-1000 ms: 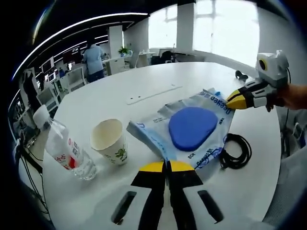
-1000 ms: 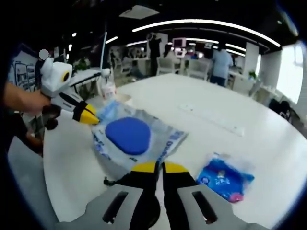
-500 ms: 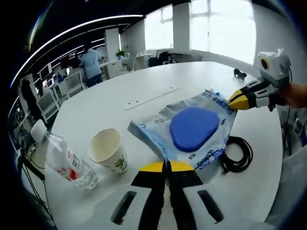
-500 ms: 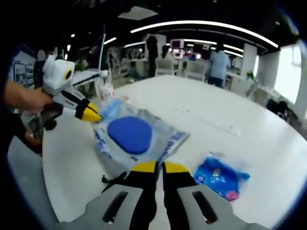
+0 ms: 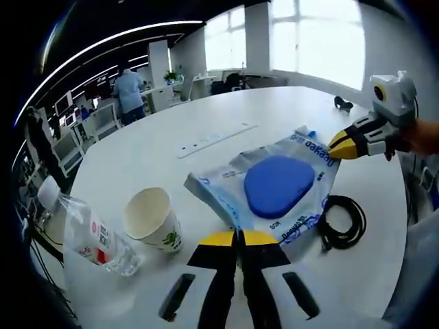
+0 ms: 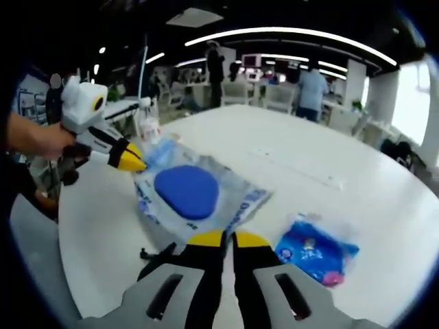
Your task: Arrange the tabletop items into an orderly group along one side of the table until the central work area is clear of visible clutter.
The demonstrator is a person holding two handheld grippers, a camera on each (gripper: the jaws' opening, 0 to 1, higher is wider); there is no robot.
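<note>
White round bench (image 5: 171, 130), clutter mid-surface. Clear plastic bag (image 5: 302, 154) with blue print lies flat in the middle, a blue pad (image 5: 278, 184) inside it. Bag looks light, floppy and slick; best pinched at a loose corner or edge, not over the pad, and it would likely sag and drag if lifted by one corner.

Left claw (image 5: 239, 240) sits low at the near edge of the bag, yellow tips pressed together, holding nothing. Right claw (image 5: 337, 145) is at the bag's far corner by the printed edge, tips together; cannot tell if it touches the plastic. In the right gripper view its own tips (image 6: 221, 240) are closed and empty too.

Paper cup (image 5: 152, 221) upright left of the bag, open top, looks empty; light, crushable, grip at the rim. Bottle (image 5: 86, 236) lies tilted beside the cup, clear plastic, contents unclear; would roll. Black cable (image 5: 343, 223) coiled just beside the bag's right edge, limp. Small blue packet (image 6: 317, 250) lies apart from the bag, soft. White strip (image 5: 209, 137) lies flat beyond the bag.
</note>
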